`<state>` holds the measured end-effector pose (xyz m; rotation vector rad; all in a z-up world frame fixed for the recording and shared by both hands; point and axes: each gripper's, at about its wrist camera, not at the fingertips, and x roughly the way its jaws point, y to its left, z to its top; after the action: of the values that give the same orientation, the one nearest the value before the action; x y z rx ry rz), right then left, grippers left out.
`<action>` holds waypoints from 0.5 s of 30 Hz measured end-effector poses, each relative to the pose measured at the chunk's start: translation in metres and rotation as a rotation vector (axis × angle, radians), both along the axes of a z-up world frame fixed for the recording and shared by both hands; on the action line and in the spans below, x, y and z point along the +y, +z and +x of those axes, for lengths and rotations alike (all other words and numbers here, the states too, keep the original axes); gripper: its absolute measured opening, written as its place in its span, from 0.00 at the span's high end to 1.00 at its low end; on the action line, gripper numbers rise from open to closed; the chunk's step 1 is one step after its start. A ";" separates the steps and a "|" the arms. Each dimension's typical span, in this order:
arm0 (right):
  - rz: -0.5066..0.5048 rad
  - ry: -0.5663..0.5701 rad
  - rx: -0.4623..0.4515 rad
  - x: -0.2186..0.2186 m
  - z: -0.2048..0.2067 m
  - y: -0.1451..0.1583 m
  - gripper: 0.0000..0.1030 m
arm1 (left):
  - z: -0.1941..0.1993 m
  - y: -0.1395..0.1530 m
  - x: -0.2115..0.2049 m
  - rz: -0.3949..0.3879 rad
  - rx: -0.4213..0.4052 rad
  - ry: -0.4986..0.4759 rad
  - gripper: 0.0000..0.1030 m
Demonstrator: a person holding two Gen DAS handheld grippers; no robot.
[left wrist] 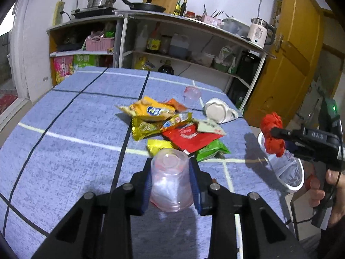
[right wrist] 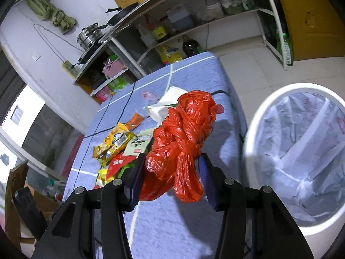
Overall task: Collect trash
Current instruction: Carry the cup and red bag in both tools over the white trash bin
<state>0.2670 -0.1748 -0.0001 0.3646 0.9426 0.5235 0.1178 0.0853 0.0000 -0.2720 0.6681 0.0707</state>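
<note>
The left gripper is squeezing an upturned clear plastic cup above the tabletop. The right gripper is clutching a knotted red bag (crumpled) past the right edge, beside the white bin.

Left wrist: you look down along its fingers, close over the table, toward the shelves.
Right wrist: tilted, near the bin.
Shared: wrappers, table, shelves.

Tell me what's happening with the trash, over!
Left hand-held gripper clamps clear plastic cup. Right hand-held gripper holds red plastic bag, near white bin. Wrappers remain on table.
</note>
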 end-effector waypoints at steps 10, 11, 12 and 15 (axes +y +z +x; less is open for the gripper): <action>-0.037 -0.146 -0.010 -0.072 -0.007 0.004 0.52 | 0.044 0.034 -0.085 0.020 -0.034 -0.189 0.68; -0.046 -0.157 -0.011 -0.078 -0.008 0.003 0.52 | 0.054 0.035 -0.099 0.013 -0.033 -0.228 0.68; -0.063 -0.176 -0.013 -0.086 -0.008 0.002 0.52 | 0.061 0.035 -0.111 0.013 -0.034 -0.252 0.68; -0.099 -0.218 -0.009 -0.106 -0.007 -0.005 0.52 | 0.088 0.030 -0.145 -0.019 -0.011 -0.330 0.67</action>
<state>0.2597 -0.2809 -0.0048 0.3697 0.9036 0.2782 0.2059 -0.0596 0.0301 -0.1770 0.6950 -0.2523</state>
